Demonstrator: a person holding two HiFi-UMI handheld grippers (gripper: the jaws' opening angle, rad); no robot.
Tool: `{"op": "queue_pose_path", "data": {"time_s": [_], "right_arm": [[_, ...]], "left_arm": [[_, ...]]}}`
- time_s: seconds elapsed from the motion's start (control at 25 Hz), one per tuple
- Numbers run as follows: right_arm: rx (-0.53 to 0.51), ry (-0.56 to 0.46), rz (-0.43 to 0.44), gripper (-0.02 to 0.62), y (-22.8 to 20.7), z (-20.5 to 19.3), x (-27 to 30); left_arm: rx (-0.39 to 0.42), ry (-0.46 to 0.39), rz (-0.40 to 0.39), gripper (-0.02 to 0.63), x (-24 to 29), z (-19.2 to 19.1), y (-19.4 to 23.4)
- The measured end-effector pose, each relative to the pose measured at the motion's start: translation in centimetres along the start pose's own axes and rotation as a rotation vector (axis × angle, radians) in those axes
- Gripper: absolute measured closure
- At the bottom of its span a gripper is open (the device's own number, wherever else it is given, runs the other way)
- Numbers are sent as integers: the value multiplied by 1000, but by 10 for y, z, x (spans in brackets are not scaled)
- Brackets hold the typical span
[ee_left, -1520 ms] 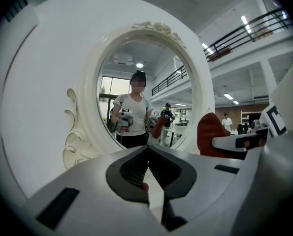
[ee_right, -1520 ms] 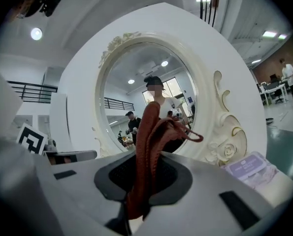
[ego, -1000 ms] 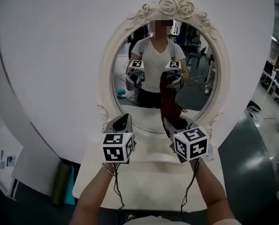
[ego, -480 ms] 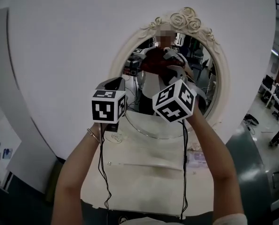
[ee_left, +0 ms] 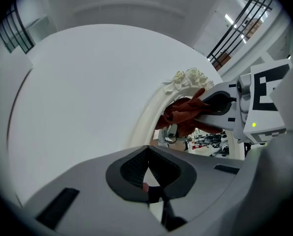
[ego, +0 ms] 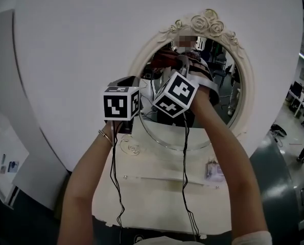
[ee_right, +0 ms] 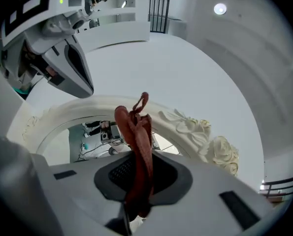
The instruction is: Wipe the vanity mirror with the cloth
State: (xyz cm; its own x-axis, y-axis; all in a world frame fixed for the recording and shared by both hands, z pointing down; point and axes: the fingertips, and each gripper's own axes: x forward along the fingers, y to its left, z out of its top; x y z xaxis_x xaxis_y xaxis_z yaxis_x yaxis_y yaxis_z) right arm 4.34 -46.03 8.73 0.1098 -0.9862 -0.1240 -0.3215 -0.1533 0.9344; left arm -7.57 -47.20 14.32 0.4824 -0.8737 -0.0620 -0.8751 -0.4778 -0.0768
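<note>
Both forearms reach up and forward: the left forearm [ego: 85, 182] runs straight, and the right forearm [ego: 228, 157] angles inward. The left gripper [ee_left: 147, 177] has its jaws pressed together with nothing between them. The right gripper [ee_right: 138, 178], its marker cube [ego: 174, 95] tilted, sits just beside the left one, its jaws clamped on a red cloth [ee_right: 136, 127]. A bracelet [ego: 104, 137] circles the left wrist.

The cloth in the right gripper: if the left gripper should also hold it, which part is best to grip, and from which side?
Probably the loose bunched end of the cloth, which stands out past the right gripper; that gripper pinches its lower part. The left gripper is shut, so it would open first, then come from the left across the narrow strip.
</note>
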Motion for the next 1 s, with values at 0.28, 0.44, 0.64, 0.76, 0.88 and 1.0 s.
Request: {"op": "queue_pose_path", "data": {"time_s": [0.28, 0.44, 0.64, 0.76, 0.88, 1.0], "right_arm": [[8, 5, 29, 532, 31, 2, 10], [10, -14, 73, 532, 58, 9, 10], [-6, -10, 140, 532, 102, 12, 5], [-29, 0, 184, 532, 136, 9, 1], [-43, 17, 232, 532, 171, 0, -1], [-58, 33, 276, 532, 204, -9, -2]], "left_arm": [[-16, 38, 15, 595, -3, -31, 11], [-32, 58, 11, 595, -5, -52, 12], [-68, 113, 18, 595, -10, -95, 15], [-97, 163, 22, 595, -15, -130, 16], [-125, 208, 22, 595, -19, -166, 16], [-146, 247, 14, 595, -23, -197, 13]]}}
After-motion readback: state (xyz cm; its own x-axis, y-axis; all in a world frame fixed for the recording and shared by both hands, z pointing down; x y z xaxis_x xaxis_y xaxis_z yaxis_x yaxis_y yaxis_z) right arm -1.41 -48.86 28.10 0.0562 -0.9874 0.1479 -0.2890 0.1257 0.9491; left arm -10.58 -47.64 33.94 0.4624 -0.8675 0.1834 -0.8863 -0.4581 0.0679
